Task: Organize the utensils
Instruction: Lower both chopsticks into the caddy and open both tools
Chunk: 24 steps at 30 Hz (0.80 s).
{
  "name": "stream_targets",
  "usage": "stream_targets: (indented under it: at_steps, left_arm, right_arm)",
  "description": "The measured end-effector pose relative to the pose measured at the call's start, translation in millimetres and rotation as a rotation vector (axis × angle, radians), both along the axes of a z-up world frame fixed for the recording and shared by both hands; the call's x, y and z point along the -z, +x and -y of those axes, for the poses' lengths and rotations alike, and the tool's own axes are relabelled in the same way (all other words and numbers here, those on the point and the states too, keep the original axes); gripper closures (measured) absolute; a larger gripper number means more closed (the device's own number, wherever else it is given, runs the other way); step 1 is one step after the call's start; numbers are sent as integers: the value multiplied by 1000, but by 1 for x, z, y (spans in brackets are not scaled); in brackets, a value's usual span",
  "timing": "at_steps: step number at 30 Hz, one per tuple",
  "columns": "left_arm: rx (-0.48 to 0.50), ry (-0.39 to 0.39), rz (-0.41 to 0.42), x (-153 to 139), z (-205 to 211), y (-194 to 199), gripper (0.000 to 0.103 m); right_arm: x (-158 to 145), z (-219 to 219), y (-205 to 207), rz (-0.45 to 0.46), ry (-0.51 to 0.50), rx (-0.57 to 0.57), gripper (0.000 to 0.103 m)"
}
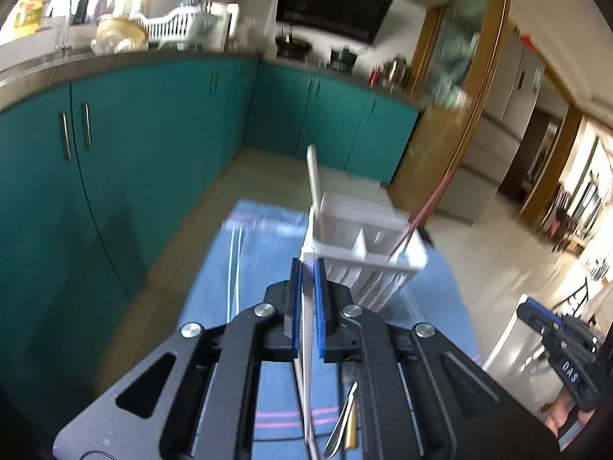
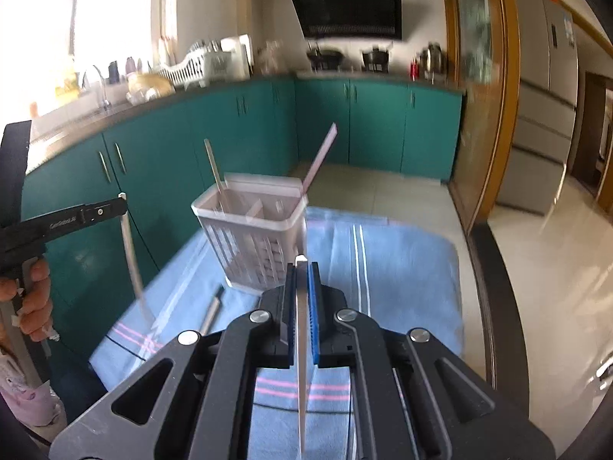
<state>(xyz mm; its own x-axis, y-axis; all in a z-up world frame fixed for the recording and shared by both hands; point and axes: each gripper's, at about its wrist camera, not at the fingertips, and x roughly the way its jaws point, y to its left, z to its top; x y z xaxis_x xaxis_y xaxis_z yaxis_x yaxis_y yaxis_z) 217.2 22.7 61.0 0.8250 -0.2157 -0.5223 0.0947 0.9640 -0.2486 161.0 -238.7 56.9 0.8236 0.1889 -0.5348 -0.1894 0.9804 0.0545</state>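
Observation:
My left gripper (image 1: 307, 268) is shut on the top of a long pale utensil (image 1: 306, 375) that hangs down below the jaws. My right gripper (image 2: 302, 270) is shut on a flat silver utensil (image 2: 301, 364), also hanging down. Both are held above a blue towel (image 2: 402, 268), just in front of a white slotted caddy (image 2: 253, 230). The caddy holds a pale stick-like utensil (image 2: 214, 168) and a pink one (image 2: 320, 157), both upright. In the right wrist view my left gripper (image 2: 121, 201) shows at the left with its pale utensil (image 2: 132, 260). My right gripper (image 1: 525, 308) shows blurred in the left wrist view.
Another utensil (image 2: 212, 312) lies on the towel by the caddy's base, and metal utensils (image 1: 345, 421) lie under my left gripper. Teal cabinets (image 1: 115, 145) run along the left and back under a counter with a dish rack (image 1: 180, 27). A doorway with a wooden frame (image 2: 494, 115) is at the right.

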Motion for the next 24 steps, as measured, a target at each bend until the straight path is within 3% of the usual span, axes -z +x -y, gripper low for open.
stream_targets:
  at_steps: [6, 14, 18, 24]
  left_arm:
    - [-30, -34, 89, -42, -9, 5, 97]
    - [-48, -214, 151, -91, -26, 24, 97]
    - [-111, -274, 210, -114, -35, 29, 97]
    - [-219, -242, 267, -121, -32, 45, 97]
  right_arm:
    - [-42, -2, 5, 108, 9, -9, 96]
    - [-95, -2, 40, 193, 85, -25, 96]
    - [-124, -7, 48, 278, 83, -1, 96]
    - [-143, -23, 61, 436, 44, 67, 96]
